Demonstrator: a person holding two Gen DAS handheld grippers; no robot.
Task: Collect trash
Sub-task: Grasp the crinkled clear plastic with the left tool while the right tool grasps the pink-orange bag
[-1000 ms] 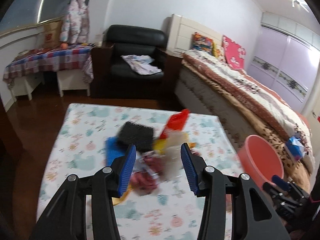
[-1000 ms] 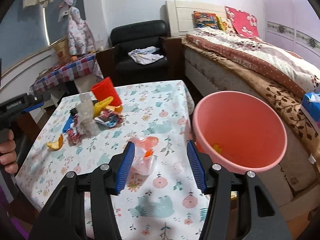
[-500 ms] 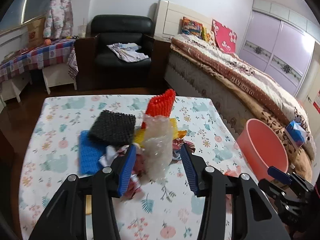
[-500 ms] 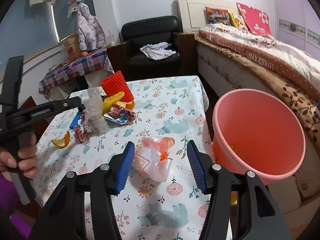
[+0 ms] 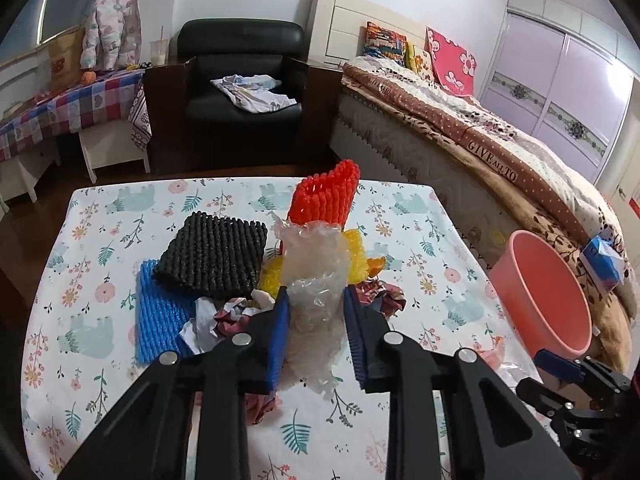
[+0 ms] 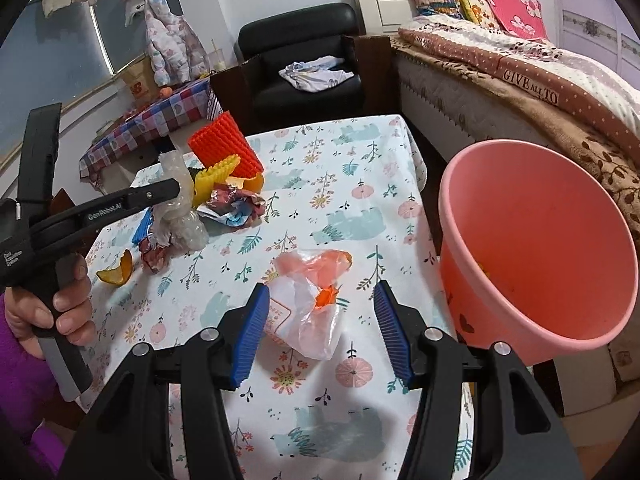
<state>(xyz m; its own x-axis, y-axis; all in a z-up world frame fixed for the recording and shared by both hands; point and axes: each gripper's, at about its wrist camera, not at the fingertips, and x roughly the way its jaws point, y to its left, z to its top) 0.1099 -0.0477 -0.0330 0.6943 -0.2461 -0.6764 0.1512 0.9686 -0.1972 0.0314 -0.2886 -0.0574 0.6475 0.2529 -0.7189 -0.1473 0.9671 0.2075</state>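
My left gripper (image 5: 316,324) is closed on a crumpled clear plastic wrap (image 5: 316,268), its blue pads pressing both sides, over the trash pile on the floral table (image 5: 100,292). The same wrap shows in the right wrist view (image 6: 180,208). My right gripper (image 6: 320,332) is open around a pink-and-white plastic bag (image 6: 308,304) lying on the table, not touching it. The pink bucket (image 6: 536,248) stands beside the table's right edge and also shows in the left wrist view (image 5: 540,292).
The pile holds black (image 5: 212,256), blue (image 5: 160,320), red (image 5: 324,196) and yellow (image 5: 356,252) foam nets, and crumpled wrappers (image 5: 380,296). An orange peel (image 6: 118,272) lies at the table's left. A bed (image 6: 520,80) and black armchair (image 5: 240,80) stand behind.
My left gripper has come down onto the clear wrap and narrowed its jaws on it. My right gripper has moved closer over the pink bag, still open.
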